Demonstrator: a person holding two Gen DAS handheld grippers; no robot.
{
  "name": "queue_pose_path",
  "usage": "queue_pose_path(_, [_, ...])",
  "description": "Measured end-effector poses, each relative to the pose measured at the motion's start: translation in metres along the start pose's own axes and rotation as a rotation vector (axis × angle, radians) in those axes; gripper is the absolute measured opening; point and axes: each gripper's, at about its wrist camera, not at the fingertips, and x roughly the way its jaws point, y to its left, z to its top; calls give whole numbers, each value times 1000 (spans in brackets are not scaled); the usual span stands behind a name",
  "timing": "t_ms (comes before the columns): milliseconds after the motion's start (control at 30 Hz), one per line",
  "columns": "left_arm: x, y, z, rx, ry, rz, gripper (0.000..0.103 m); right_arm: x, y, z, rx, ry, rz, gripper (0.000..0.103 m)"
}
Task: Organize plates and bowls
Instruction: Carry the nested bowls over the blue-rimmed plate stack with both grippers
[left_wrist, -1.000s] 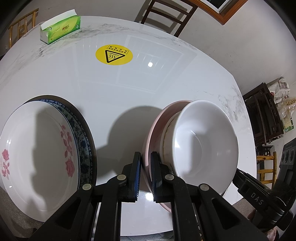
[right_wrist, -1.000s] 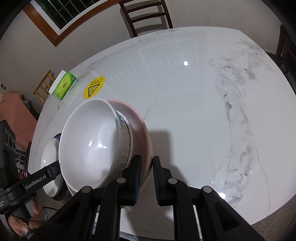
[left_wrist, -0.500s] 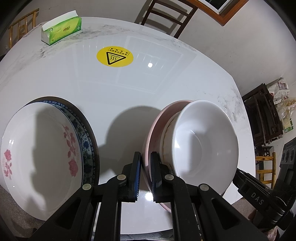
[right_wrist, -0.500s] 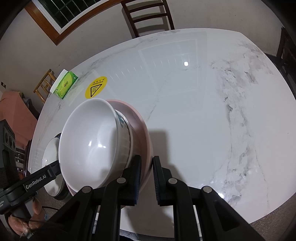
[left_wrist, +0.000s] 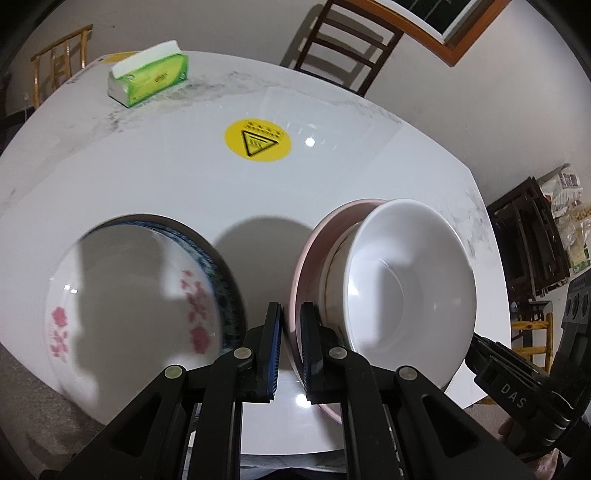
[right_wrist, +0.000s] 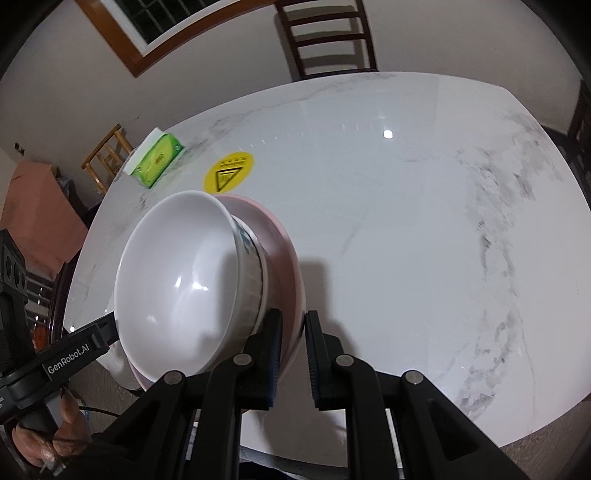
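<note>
Left wrist view: the left gripper (left_wrist: 291, 347) is squeezed shut on the near rim of the round pink plate (left_wrist: 301, 269).
Flowered stack: at 9 o'clock from that gripper sits a white plate with pink flowers (left_wrist: 122, 295) on a dark plate with a blue pattern (left_wrist: 221, 266). It lies flat on the white marble table (left_wrist: 184, 177).
Pink plate: it is gripped on two sides and seems to be off the table, near the table's front edge.
White bowl: the plain white round bowl (left_wrist: 406, 284) sits on the pink plate at 2 o'clock from the left gripper. A second bowl with a blue pattern (right_wrist: 251, 266) is nested under it.
Which way it points: the bowls open upward. Round things have no long side.
Right wrist view: the right gripper (right_wrist: 293, 350) is pinched shut on the other side of the pink plate's rim.
Far things: a green tissue pack (right_wrist: 157, 158) and a yellow round warning sticker (right_wrist: 229, 177) lie at 11 o'clock, well apart from the bowls.
What could go wrong: I think the plate could tip if one hand goes higher than the other. Then the bowls could slide off.
Another worry: the grips hold only the thin rim, so the plate could slip out.
Last worry: it could bump the flowered stack if it swings that way.
</note>
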Motion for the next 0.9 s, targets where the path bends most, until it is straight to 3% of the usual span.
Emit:
queue_pose_path(567, [-64, 66, 7, -87, -92, 82, 6, 4, 88, 13, -139, 41, 72, 13])
queue_pose_path(900, [-72, 110, 3, -155, -92, 118, 6, 31, 127, 3, -179, 110, 96, 13])
